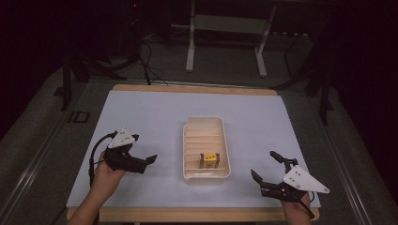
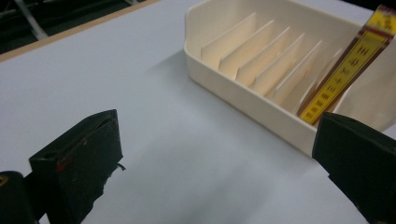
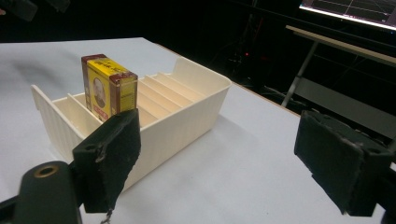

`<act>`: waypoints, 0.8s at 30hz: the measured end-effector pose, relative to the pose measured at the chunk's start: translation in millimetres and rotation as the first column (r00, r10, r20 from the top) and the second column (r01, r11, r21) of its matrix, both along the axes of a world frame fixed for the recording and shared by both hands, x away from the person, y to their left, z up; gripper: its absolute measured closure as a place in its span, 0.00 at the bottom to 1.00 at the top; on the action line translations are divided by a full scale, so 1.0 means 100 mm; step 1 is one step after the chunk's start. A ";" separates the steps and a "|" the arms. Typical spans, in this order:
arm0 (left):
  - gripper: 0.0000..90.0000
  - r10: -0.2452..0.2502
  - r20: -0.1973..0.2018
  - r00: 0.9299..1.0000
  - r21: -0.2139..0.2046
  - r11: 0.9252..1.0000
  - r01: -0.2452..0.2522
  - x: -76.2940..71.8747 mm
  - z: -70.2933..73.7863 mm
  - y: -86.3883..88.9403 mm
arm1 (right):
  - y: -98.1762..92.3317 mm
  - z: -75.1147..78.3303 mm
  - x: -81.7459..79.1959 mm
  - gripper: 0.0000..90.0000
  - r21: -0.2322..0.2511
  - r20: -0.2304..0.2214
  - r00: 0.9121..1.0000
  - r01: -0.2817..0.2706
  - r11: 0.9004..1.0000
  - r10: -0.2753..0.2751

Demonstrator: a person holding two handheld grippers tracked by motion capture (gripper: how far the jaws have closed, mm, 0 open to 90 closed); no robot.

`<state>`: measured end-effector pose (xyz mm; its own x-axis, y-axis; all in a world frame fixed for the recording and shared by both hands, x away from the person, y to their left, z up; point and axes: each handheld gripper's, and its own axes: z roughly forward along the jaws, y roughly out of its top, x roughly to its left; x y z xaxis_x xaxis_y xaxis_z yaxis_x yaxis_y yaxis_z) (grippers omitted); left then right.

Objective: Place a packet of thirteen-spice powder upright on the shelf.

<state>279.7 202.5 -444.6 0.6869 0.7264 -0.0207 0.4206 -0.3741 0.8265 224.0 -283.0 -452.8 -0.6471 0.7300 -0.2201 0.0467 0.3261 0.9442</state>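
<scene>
1. Left gripper: jaws spread wide, empty; left of the cream slotted tray.
2. Right gripper: jaws wide apart, empty; right of the tray.
3. Yellow box: upright in a near slot of the tray.
4. White table sheet; wooden edge beyond; dark room, metal stand behind.

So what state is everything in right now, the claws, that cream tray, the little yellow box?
Left claw: open, holds nothing, beside the tray.
Right claw: open, holds nothing, beside the tray.
Slotted cream tray: upright on the table, all slots free but one.
Yellow box: stands upright in a slot near the person's end of the tray, untouched.
Table: covered by a pale sheet.
</scene>
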 end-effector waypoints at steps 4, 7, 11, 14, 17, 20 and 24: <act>0.02 0.005 -0.010 1.000 -0.010 1.000 -0.005 -0.05 -0.05 0.02 | 0.00 0.00 0.00 0.16 -0.003 0.003 1.000 0.003 1.000 -0.003; 0.02 0.005 -0.014 1.000 -0.006 1.000 -0.005 -0.11 -0.08 0.03 | 0.00 0.00 0.00 0.16 -0.004 0.008 1.000 0.007 1.000 -0.007; 0.02 -0.003 -0.015 1.000 0.005 1.000 0.003 -0.18 -0.12 0.04 | -0.01 0.00 0.00 0.16 -0.005 0.010 1.000 0.010 1.000 -0.010; 0.02 0.001 -0.021 1.000 0.004 1.000 -0.001 -0.23 -0.15 0.08 | -0.01 0.00 -0.01 0.16 -0.004 0.010 1.000 0.012 1.000 -0.012; 0.02 0.004 -0.028 1.000 0.003 1.000 -0.004 -0.28 -0.19 0.12 | -0.01 0.00 -0.01 0.16 -0.003 0.016 1.000 0.016 1.000 -0.016; 0.02 0.006 -0.038 0.999 0.007 1.000 -0.006 -0.32 -0.23 0.16 | -0.01 0.00 -0.01 0.16 -0.004 0.016 1.000 0.018 1.000 -0.018; 0.02 0.016 -0.041 0.999 0.010 1.000 -0.015 -0.38 -0.26 0.22 | -0.01 0.00 -0.01 0.16 -0.001 0.024 0.999 0.026 1.000 -0.026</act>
<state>241.5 224.7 -470.6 0.6743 0.7373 -0.0415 0.4601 -0.3755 0.8046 223.0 -284.1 -452.7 -0.6224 0.7462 -0.2361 0.0328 0.3263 0.9447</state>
